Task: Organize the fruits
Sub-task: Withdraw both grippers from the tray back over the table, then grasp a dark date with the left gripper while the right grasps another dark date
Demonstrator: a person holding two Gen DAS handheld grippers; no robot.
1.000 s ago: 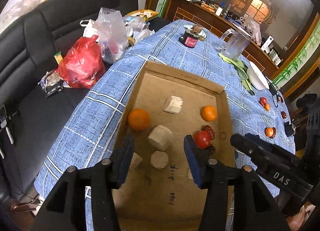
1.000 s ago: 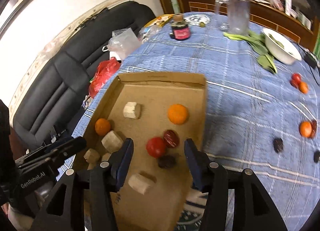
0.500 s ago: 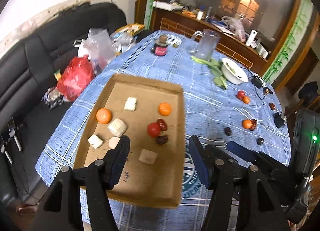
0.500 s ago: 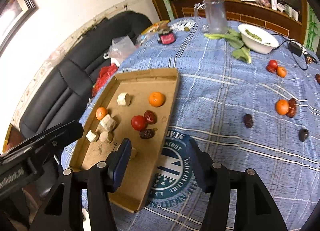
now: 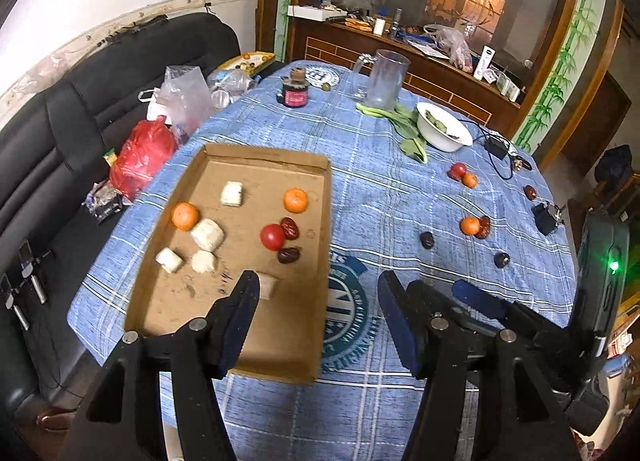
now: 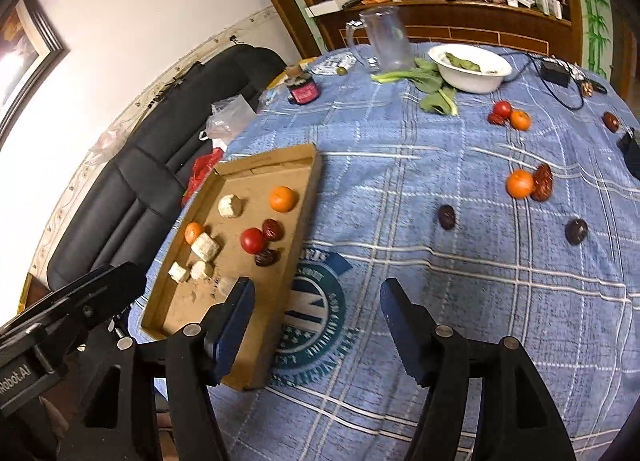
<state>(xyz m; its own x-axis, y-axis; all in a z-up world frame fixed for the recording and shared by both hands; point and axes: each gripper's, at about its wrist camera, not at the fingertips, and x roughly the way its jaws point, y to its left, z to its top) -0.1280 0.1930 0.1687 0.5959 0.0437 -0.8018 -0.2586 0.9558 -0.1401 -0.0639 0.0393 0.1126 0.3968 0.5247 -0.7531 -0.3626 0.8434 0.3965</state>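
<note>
A cardboard tray (image 5: 256, 153) lies on the blue checked cloth. It holds a tomato (image 5: 273, 236), two oranges (image 5: 296, 200) (image 5: 185, 216), two dates (image 5: 289, 227) and several white chunks (image 5: 207, 235). Loose on the cloth to the right are an orange (image 5: 469, 225) (image 6: 519, 183) beside a date, two dark dates (image 5: 427, 239) (image 6: 576, 231), and a tomato (image 5: 457, 170) with a small orange. My left gripper (image 5: 318, 281) hangs open over the tray's near right corner, holding nothing. My right gripper (image 6: 316, 287) hovers above the cloth's round emblem, its jaws opening and empty.
At the far side stand a glass jug (image 5: 384, 79), a white bowl (image 5: 442, 127) with leafy greens beside it, and a dark jar (image 5: 295, 93). A black charger (image 5: 544, 217) and cable lie at the right. A black sofa (image 5: 60, 121) with bags borders the left edge.
Both grippers have drawn back and up from close over the tray, and their jaws stand wider. The whole table now shows; the fruit has not moved.
</note>
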